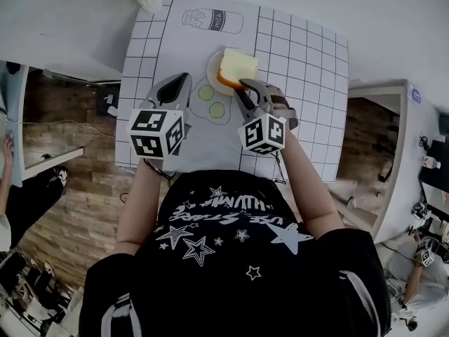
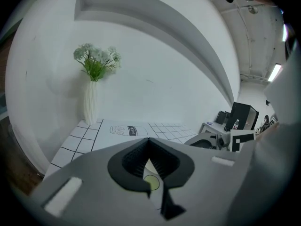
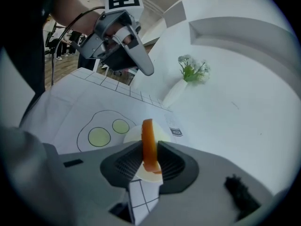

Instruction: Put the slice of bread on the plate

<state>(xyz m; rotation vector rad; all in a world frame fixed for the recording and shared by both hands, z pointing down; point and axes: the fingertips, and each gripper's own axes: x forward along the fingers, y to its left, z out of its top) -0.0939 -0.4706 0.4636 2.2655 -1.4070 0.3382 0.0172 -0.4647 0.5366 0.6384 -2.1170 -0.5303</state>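
Now your right gripper [image 1: 243,88] clenches the slice of bread [image 1: 238,65] by its crust over the plate [image 1: 211,67]; your left gripper [image 1: 184,80] stays apart, closed and empty.

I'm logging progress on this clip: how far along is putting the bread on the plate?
Done: the slice of bread is lifted and over the plate. In hand: the right hand-held gripper clamps its crust edge; the left hand-held gripper is empty, shut. Left: set it flat, release.

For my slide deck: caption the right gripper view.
Right gripper holds the bread edge-on, by its crust, over the plate.
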